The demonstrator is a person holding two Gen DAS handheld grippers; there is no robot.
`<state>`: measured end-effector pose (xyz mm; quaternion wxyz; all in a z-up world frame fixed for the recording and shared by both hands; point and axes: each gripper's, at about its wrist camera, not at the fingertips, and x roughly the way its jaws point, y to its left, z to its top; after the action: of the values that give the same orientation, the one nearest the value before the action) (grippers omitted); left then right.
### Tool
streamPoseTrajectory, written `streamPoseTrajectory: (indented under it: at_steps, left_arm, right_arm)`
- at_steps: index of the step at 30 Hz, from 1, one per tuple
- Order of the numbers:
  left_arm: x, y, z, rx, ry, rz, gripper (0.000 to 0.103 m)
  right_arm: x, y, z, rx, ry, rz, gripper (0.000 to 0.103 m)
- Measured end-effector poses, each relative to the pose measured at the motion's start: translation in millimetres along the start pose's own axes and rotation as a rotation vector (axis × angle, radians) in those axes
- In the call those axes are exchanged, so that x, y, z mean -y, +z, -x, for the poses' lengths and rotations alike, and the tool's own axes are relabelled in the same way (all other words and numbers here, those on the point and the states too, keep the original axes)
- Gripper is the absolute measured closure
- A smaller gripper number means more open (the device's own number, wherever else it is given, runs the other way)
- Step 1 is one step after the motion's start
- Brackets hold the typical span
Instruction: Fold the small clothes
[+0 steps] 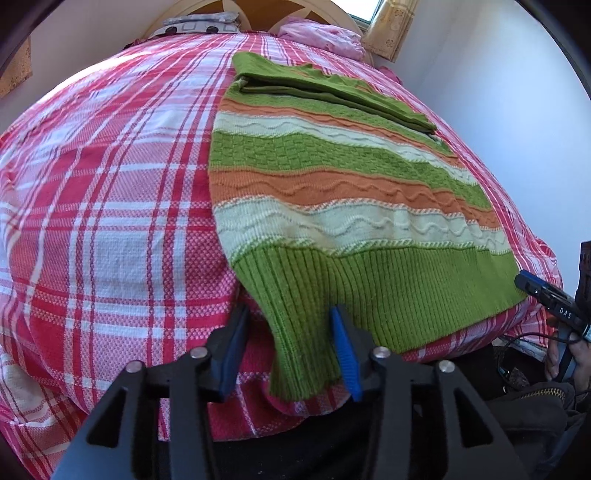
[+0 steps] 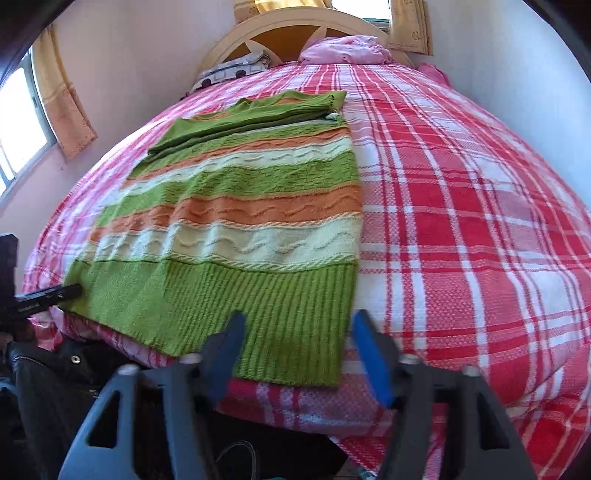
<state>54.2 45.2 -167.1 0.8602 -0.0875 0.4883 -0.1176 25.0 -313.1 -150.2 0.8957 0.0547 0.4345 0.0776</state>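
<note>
A knitted sweater with green, orange and cream stripes [image 1: 332, 177] lies flat on the bed, its sleeves folded across the top and its ribbed green hem at the near edge. My left gripper [image 1: 290, 314] is open, its blue pads on either side of the hem's left corner, which droops over the bed edge. In the right wrist view the sweater [image 2: 240, 206] lies left of centre. My right gripper [image 2: 297, 319] is open around the hem's right corner. The right gripper's tip [image 1: 532, 282] shows at the left view's right edge.
The bed has a red, pink and white plaid cover [image 1: 110, 221]. A pink pillow [image 2: 347, 48] and a patterned grey pillow [image 2: 236, 70] lie by the headboard [image 2: 295, 29]. Walls stand close on both sides. Dark cables and a bag [image 1: 535, 387] lie below the bed edge.
</note>
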Motion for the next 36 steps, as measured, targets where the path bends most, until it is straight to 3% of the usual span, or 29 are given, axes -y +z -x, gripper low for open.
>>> streamPoseTrajectory:
  at_steps: [1, 3, 4, 5, 10, 16, 21, 36]
  left_arm:
    - [-1.9, -0.2, -1.3, 0.0, -0.008, 0.007, 0.056]
    - [-2.2, 0.5, -0.1, 0.004, -0.035, 0.003, 0.081]
    - [-1.2, 0.9, 1.1, 0.004, -0.053, -0.001, 0.089]
    - [0.3, 1.6, 3.1, 0.012, -0.046, -0.01, 0.091]
    - [5.2, 7.6, 19.6, 0.062, -0.072, -0.03, 0.092]
    - [4.0, 21.2, 35.9, 0.138, -0.143, -0.03, 0.092]
    - [-3.1, 37.7, 35.8, 0.151, -0.204, 0.012, 0.093]
    - [-5.9, 113.2, 44.6, 0.302, -0.232, 0.046, 0.093]
  right_arm:
    - [-1.3, -0.9, -1.5, 0.007, -0.012, 0.018, 0.062]
    - [-1.9, -1.5, -2.0, 0.018, -0.033, 0.04, 0.091]
    - [1.7, -0.8, -1.2, 0.017, -0.006, 0.02, 0.092]
    - [7.2, -0.7, 0.2, 0.019, 0.041, -0.013, 0.095]
    - [16.2, 7.2, 18.5, 0.111, 0.165, -0.076, 0.096]
    - [21.1, 18.4, 26.9, 0.173, 0.209, -0.106, 0.097]
    - [31.0, 41.3, 43.4, 0.254, 0.268, -0.161, 0.099]
    - [26.3, 124.8, 53.4, 0.4, 0.257, -0.115, 0.099]
